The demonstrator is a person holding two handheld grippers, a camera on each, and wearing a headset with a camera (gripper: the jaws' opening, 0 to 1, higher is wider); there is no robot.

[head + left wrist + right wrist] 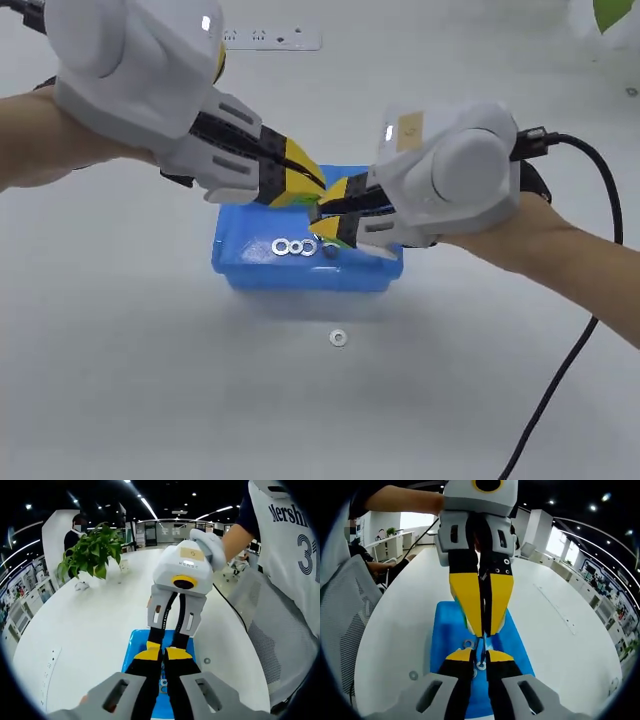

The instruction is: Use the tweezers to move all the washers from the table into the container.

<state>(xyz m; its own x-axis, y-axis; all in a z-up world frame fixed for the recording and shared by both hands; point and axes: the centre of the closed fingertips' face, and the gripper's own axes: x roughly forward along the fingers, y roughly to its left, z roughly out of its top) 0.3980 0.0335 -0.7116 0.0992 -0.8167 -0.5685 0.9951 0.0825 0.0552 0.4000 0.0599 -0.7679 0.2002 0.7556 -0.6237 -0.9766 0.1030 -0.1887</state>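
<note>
White table [120, 400] spreads across the head view, with a power strip [272, 39] at 12 o'clock. At the centre sits a blue container [300, 277] with a few washers [293, 246] lying inside. A loose washer [338, 338] lies on the table near the container's wall, at 6 o'clock from it. The left gripper [312, 185] reaches in from 10 o'clock, its jaws pressed together above the container. The right gripper [322, 215] reaches in from 3 o'clock, its tips just beside the left one's. Its jaws pinch thin tweezers [482, 647], which point over the container.
</note>
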